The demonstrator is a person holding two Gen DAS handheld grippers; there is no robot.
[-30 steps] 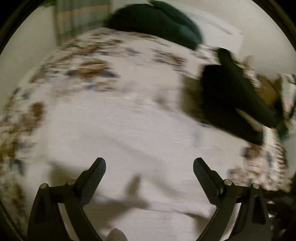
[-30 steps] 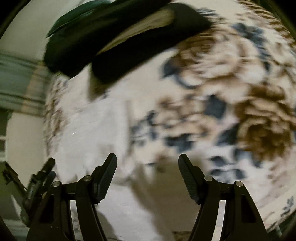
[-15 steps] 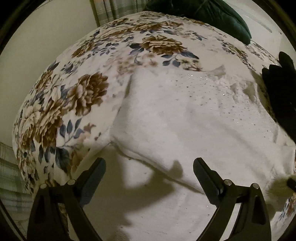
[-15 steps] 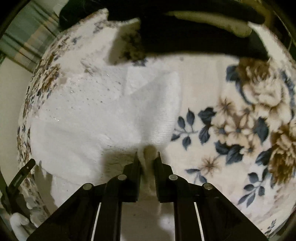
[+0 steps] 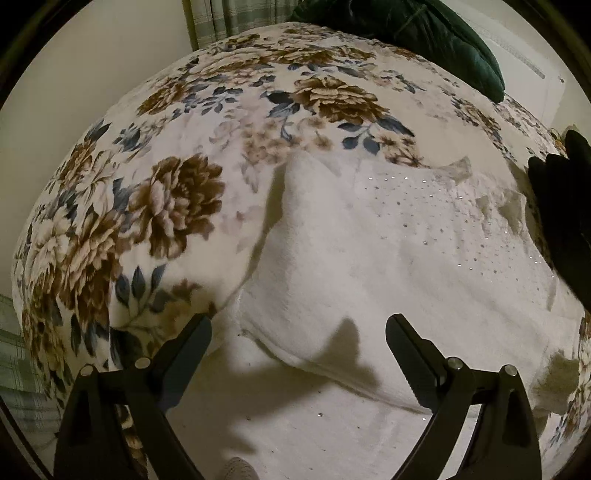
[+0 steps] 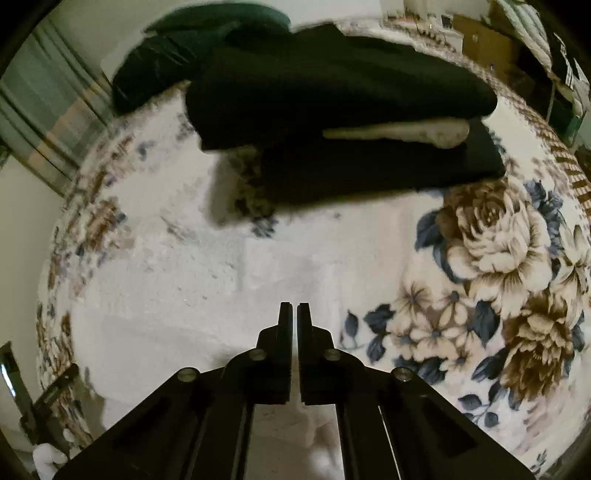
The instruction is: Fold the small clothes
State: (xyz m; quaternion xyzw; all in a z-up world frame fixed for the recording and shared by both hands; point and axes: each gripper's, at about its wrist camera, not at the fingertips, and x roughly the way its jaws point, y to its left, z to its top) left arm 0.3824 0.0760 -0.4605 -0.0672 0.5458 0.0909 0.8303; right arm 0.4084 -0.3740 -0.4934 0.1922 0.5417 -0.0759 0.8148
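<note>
A white fluffy garment (image 5: 388, 251) with small shiny studs lies spread on the floral bedspread (image 5: 177, 206). My left gripper (image 5: 299, 347) is open just above the garment's near folded edge, holding nothing. In the right wrist view the same garment (image 6: 192, 280) lies ahead and left. My right gripper (image 6: 294, 314) has its jaws closed almost together over the garment; white cloth shows below the fingers, but whether any is pinched between them is hidden.
A stack of folded black clothes (image 6: 343, 122) with a cream layer lies behind the white garment, also at the right edge of the left wrist view (image 5: 565, 214). A dark green cushion (image 5: 424, 33) sits at the bed's far end. Curtains hang behind.
My right gripper has lifted and swung so the white cloth fold seen between its fingers half a second ago no longer shows there. My left gripper has moved slightly closer to the garment and stays open.
</note>
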